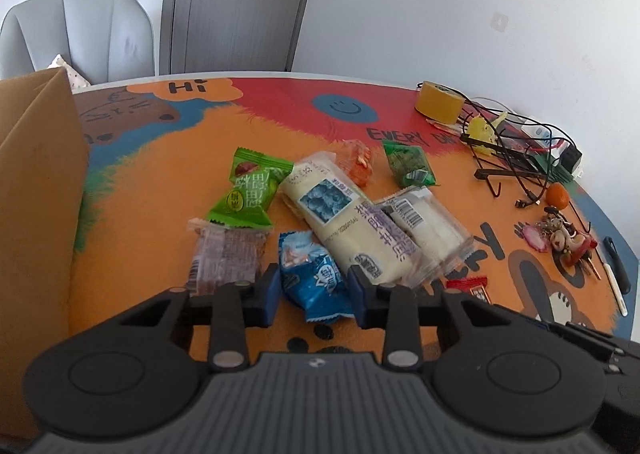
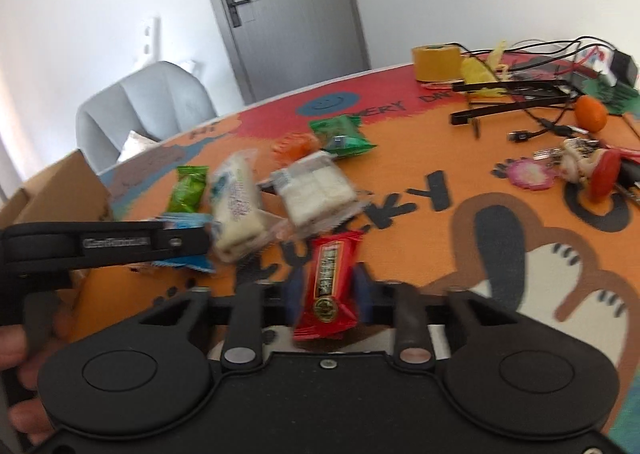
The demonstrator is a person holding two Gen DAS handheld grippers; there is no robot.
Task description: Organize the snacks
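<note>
Left gripper (image 1: 314, 288): blue pads pressed on either side of the blue snack packet (image 1: 312, 278), which sits on the orange patterned mat (image 1: 160, 165); grasp reads as made. Right gripper (image 2: 326, 290): clenched on the red snack packet (image 2: 330, 286), held upright between the pads; frame motion-blurred. Just beyond the blue packet, a dark brown-purple packet (image 1: 228, 258) to its left and a long white bread pack (image 1: 340, 221) to its right, touching a clear pack of white cakes (image 1: 424, 230). Further out, a light green packet (image 1: 252, 189), an orange packet (image 1: 358, 161) and a dark green packet (image 1: 408, 165), apart from one another. Cardboard box (image 1: 36, 181) stands at the left edge. Far right: yellow tape roll (image 1: 438, 101), tangled cables (image 1: 516, 141).
</note>
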